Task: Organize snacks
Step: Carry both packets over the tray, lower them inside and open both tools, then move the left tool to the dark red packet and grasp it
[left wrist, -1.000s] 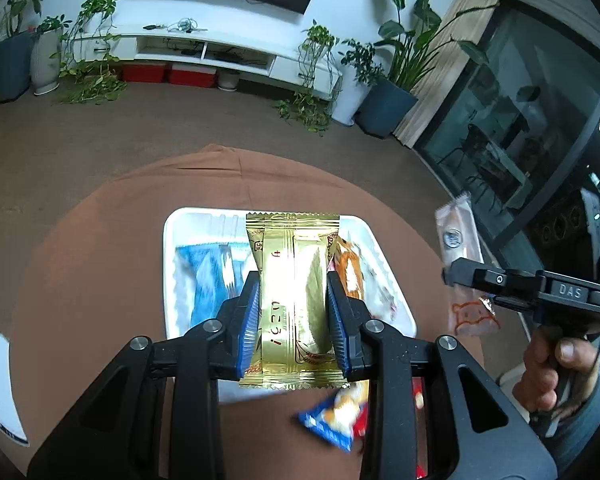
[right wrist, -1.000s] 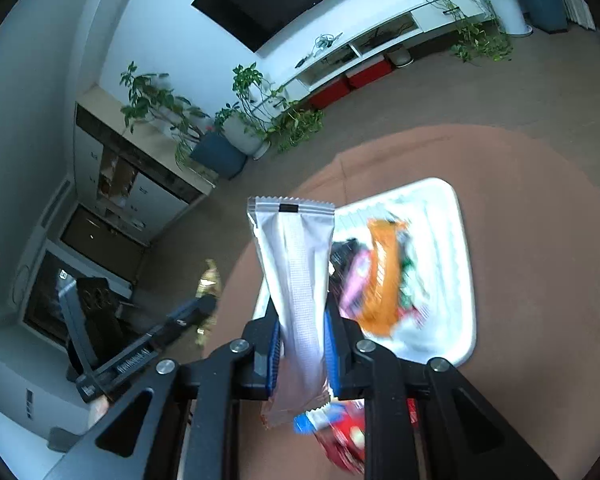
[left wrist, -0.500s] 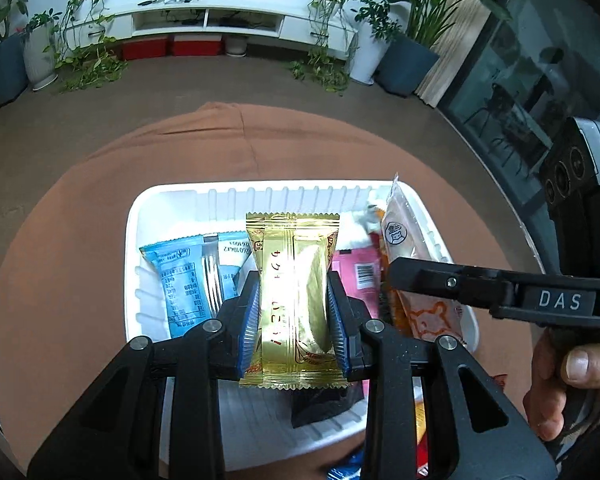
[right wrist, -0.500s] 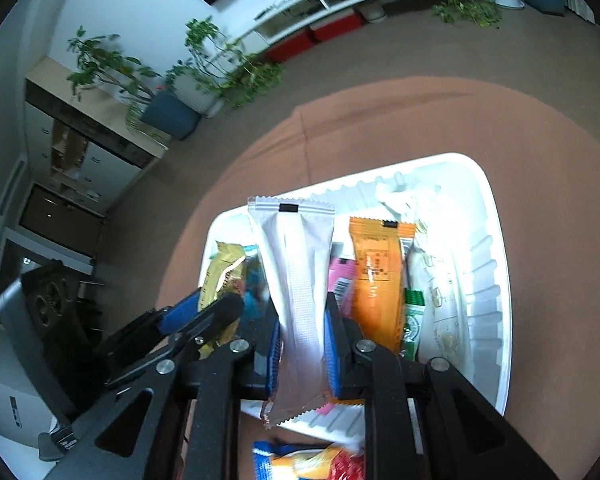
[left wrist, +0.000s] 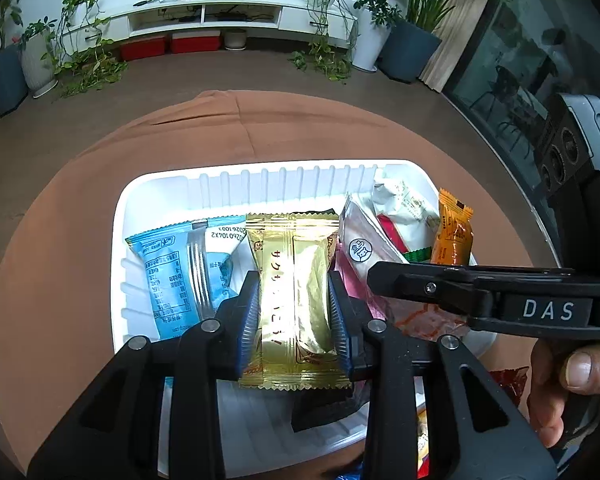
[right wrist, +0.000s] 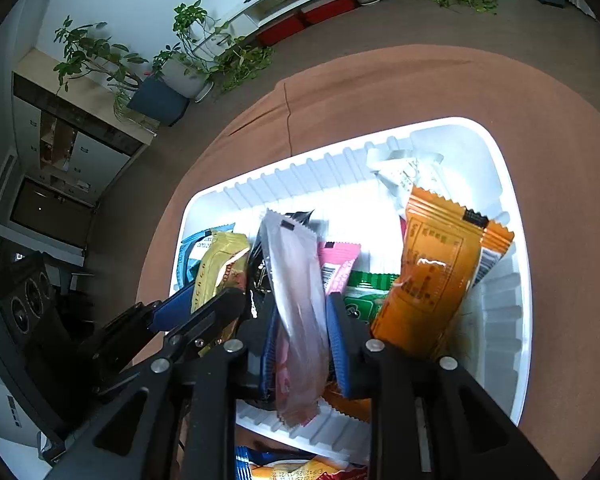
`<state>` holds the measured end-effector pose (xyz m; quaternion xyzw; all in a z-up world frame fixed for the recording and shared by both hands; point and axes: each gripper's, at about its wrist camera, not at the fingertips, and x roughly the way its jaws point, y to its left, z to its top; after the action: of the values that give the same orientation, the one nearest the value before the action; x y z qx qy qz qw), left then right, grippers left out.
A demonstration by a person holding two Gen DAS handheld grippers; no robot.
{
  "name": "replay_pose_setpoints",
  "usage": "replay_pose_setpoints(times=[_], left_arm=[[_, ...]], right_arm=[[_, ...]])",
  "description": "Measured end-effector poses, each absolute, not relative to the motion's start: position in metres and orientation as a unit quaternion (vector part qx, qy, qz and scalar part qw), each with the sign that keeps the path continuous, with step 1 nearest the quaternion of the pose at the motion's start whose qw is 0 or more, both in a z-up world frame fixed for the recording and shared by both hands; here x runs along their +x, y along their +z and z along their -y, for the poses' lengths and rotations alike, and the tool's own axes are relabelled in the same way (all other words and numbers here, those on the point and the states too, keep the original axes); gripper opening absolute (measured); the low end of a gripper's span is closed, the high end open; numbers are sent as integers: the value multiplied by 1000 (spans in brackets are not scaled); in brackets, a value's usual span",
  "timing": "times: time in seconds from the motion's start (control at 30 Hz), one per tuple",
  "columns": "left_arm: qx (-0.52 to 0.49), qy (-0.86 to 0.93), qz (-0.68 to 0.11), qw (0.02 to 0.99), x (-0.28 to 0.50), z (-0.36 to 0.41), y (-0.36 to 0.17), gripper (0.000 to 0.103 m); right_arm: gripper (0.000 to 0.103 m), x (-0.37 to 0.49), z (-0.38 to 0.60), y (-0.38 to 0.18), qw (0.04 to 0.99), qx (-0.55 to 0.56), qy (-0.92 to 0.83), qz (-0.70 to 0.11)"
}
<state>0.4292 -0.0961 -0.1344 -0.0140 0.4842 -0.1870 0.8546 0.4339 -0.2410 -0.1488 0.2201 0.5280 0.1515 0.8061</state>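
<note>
The left gripper (left wrist: 294, 316) hangs over the white tray (left wrist: 260, 178), its blue pads on the two sides of the gold packet (left wrist: 294, 300), and its jaws are opening slightly while the packet stands upright between them, with the blue packet (left wrist: 172, 276) lying in the tray at about 9 o'clock from it. The right gripper (right wrist: 302, 344) is at 3 o'clock from the left one, over the same tray, and its jaws are opening around the pale translucent packet (right wrist: 298, 312). This packet looks loose and a little tilted between the pads, though the blur makes it hard to be sure, and the orange packet (right wrist: 432, 276) leans in the tray at 2 o'clock from it.
</note>
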Motion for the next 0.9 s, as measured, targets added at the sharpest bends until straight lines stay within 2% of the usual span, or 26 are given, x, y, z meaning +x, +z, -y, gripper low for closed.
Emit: replay_pose_setpoints(times=[0.1, 0.33, 0.4, 0.47, 0.5, 0.63, 0.9], left_arm=[[-9, -188, -483, 855, 429, 97, -134, 42], [-3, -194, -481, 855, 424, 103, -133, 53], [-5, -194, -478, 857, 423, 101, -131, 62], [-7, -195, -473, 859, 419, 99, -126, 67], [-6, -195, -470, 861, 416, 99, -123, 71], [3, -194, -453, 870, 401, 95, -110, 74], [-13, -202, -428, 881, 346, 73, -94, 88]], right_arm=[[28, 433, 239, -148, 808, 212, 152, -528], [32, 428, 239, -140, 815, 206, 150, -521], [34, 426, 240, -136, 819, 200, 148, -516], [38, 423, 241, -130, 825, 197, 147, -508], [43, 421, 242, -126, 828, 196, 147, -505], [59, 408, 249, -108, 841, 197, 146, -483], [79, 344, 273, -73, 865, 213, 162, -424]])
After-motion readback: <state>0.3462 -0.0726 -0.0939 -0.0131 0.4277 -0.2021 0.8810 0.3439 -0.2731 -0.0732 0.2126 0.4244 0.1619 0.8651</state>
